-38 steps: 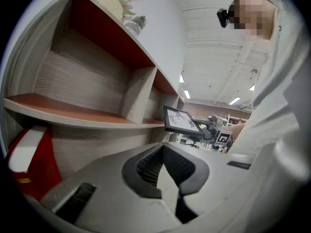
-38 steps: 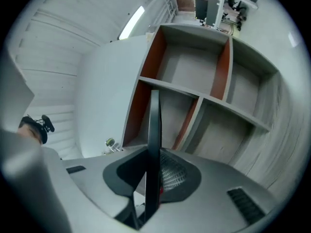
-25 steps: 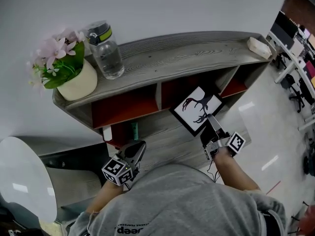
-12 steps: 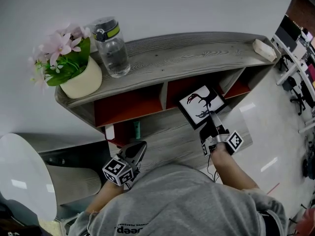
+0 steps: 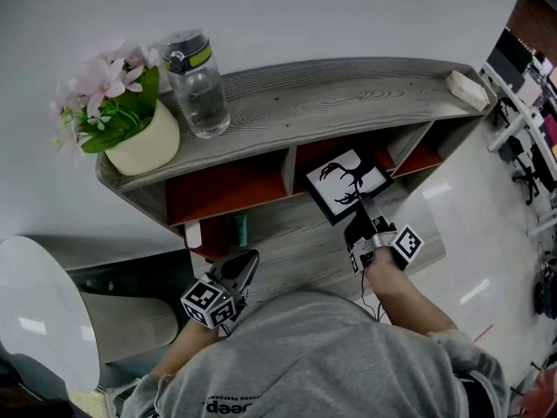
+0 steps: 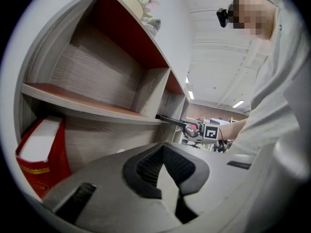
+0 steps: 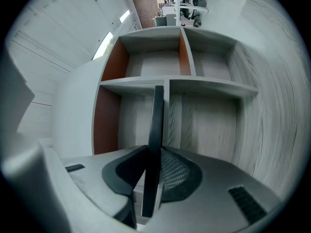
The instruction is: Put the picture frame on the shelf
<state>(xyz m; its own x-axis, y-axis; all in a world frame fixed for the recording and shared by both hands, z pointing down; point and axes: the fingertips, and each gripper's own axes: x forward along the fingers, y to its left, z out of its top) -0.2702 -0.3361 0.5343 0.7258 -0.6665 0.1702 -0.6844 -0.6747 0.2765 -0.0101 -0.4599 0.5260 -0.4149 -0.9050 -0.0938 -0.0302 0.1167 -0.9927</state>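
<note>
In the head view, the grey wooden shelf [image 5: 348, 94] with red-lined compartments runs across the picture. On its top board a flower pot [image 5: 144, 146] with pink blossoms stands at the left end. A clear water bottle [image 5: 198, 85] stands just beside it, and a pale block [image 5: 468, 90] lies at the far right end. The picture frame [image 5: 346, 184] has a black rim and a white face with a dark antlered figure. It sits tilted at the mouth of the middle compartment, above the lower board, face turned up to the camera. Whether it touches the shelf I cannot tell. The right gripper [image 5: 363, 214] has it by the near corner. The left gripper [image 5: 246, 264] hovers off the lower board's left front edge, well apart from the frame. The person's grey shirt [image 5: 322, 364] fills the bottom, and a white round table [image 5: 39, 316] shows at lower left.

In the left gripper view, the jaws meet at their tips with nothing between them. Past them a red box [image 6: 41, 154] with a white top stands under a shelf board at lower left. Farther off, the right gripper holds the frame out toward the shelf.

In the right gripper view, the frame is edge-on, a thin dark strip rising from between the pads toward the upright divider between two compartments. The jaws have just been easing a little wider, yet the pads press the frame from both sides.
</note>
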